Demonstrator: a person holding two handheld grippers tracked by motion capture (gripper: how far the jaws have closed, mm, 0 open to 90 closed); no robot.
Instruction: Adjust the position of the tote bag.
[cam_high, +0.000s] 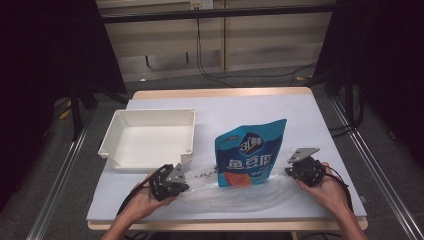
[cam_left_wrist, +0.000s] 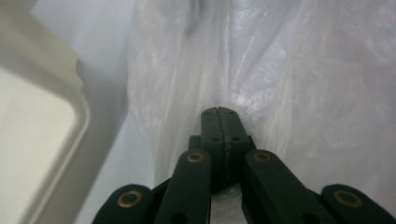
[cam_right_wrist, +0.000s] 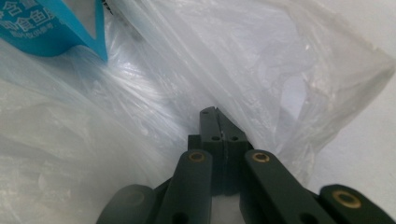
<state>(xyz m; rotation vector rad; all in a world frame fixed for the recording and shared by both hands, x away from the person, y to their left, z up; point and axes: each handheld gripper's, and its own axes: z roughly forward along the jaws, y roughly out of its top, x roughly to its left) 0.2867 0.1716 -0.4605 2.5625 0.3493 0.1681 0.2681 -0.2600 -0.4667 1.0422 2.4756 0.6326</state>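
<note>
Bag: your left hand-held gripper (cam_high: 176, 184) and right hand-held gripper (cam_high: 298, 168) each pinch an edge of the clear plastic bag (cam_high: 235, 192), near surface (cam_high: 250, 107) front | thin, limp, slippery, likely tears; grip bunched film | blue snack pouch (cam_high: 248, 155) stands behind | white tray (cam_high: 147, 137) left | dim room.

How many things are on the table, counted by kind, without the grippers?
White tray: 1
Blue snack pouch: 1
Clear plastic bag: 1
Total: 3
</note>
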